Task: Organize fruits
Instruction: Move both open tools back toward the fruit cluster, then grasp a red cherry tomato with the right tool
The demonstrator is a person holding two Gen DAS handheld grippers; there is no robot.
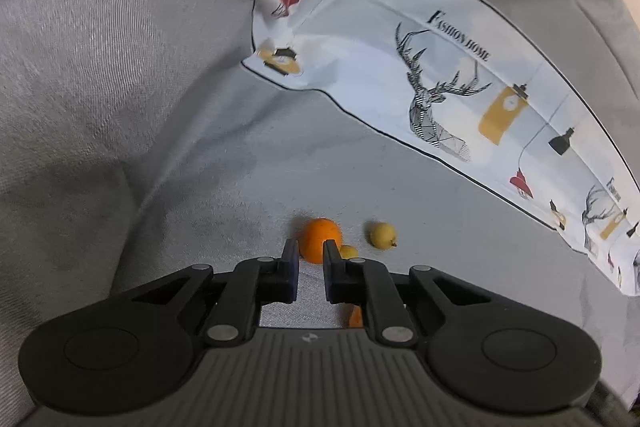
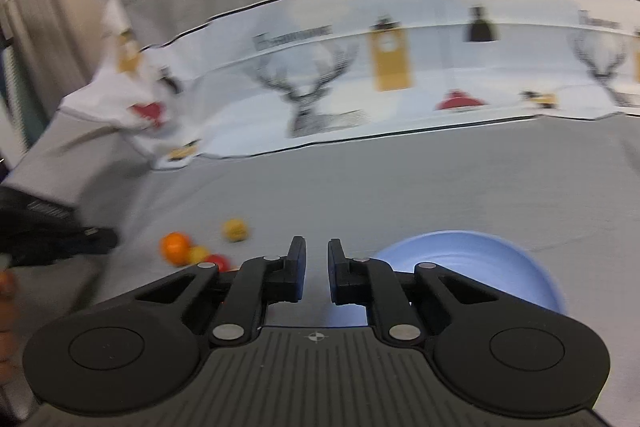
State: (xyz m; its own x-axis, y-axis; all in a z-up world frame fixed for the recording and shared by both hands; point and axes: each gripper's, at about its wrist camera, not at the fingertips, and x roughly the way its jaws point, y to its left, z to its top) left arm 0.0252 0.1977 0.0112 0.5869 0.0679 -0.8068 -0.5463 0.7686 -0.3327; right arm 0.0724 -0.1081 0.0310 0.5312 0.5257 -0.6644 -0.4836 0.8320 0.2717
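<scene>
Reading "FASHION HOME" beside a deer drawing, a printed cloth [image 1: 440, 59] drapes over the grey sofa [image 1: 120, 67]. On the seat lie a round orange [image 1: 318, 233], a small yellow fruit [image 1: 349, 251] touching it, and a yellow pear-like fruit [image 1: 383, 235] just beside. The left gripper [image 1: 311, 255] hovers near the orange, jaws slightly spread and empty. The right gripper [image 2: 317, 259] is likewise slightly spread, with a blue plate [image 2: 500, 259] to its right.

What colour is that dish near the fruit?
The dish is light blue, plain with no pattern; it shows only in the right wrist view.
</scene>
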